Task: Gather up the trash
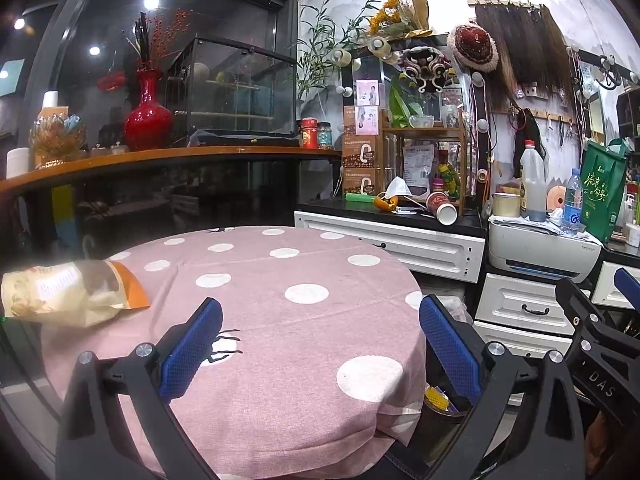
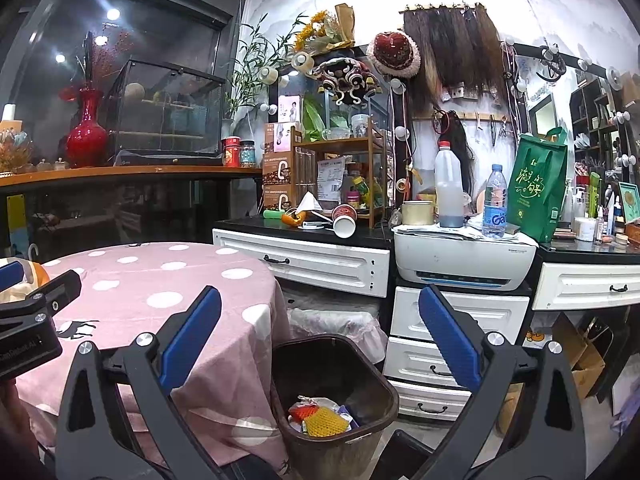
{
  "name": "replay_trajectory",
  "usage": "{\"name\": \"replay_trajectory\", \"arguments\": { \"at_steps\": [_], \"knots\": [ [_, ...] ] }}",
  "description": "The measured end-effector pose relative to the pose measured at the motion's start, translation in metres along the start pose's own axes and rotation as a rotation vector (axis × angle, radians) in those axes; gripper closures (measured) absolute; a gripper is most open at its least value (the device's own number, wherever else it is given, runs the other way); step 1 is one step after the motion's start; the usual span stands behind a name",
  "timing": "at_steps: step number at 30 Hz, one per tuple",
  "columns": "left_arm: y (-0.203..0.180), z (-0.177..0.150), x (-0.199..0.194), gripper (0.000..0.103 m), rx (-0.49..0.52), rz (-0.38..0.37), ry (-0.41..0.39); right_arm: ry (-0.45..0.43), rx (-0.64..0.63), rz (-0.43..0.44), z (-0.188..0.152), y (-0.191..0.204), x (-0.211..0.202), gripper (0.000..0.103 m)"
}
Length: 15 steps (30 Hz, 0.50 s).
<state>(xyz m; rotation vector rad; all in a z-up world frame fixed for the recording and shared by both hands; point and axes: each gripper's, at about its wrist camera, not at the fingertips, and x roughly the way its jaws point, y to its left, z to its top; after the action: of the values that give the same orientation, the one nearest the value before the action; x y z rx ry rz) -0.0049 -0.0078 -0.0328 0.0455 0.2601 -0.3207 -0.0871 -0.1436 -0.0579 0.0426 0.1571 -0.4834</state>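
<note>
Both grippers are spread wide with nothing between the blue fingers. The left gripper [image 1: 320, 344] hangs over the round worktop [image 1: 280, 320] with its pink polka-dot cloth, and the right gripper [image 2: 320, 344] sits off the worktop's right edge, right above the trash bin [image 2: 376, 384].

The one obvious bit of trash on the worktop is a crumpled snack bag [image 1: 68, 294], cream with an orange end, lying flat near the left edge. It's well apart from the left gripper's fingers [image 1: 192, 344], off to their left. In the right wrist view you only catch a sliver of it behind the other gripper's body.

The bin is dark brown and stands on the floor, tucked up against the hanging cloth. It's got stuff in it: a yellow foam net [image 2: 326, 422], something orange-red next to it, and some white scraps.

Behind all this there's a black-topped counter with white drawers [image 2: 308, 258]. On it are a tipped-over paper cup [image 2: 345, 220], an orange peel [image 2: 294, 218], and a tissue [image 2: 308, 202] sticking up. A white printer [image 2: 464, 256] sits further right with a water bottle [image 2: 495, 202] and a green tote bag [image 2: 538, 188] on or beside it.
</note>
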Motion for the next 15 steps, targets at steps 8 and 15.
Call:
{"name": "replay_trajectory", "arguments": {
  "at_steps": [8, 15],
  "knots": [
    [0.0014, -0.0003, 0.0005, 0.005, -0.001, -0.001, 0.000, 0.003, 0.001, -0.001, 0.0000, -0.0013, 0.0003, 0.006],
    [0.0010, -0.0002, -0.0013, 0.005, -0.003, -0.001, 0.002, 0.008, 0.002, -0.004, 0.0002, -0.0019, 0.0021, 0.006]
  ]
}}
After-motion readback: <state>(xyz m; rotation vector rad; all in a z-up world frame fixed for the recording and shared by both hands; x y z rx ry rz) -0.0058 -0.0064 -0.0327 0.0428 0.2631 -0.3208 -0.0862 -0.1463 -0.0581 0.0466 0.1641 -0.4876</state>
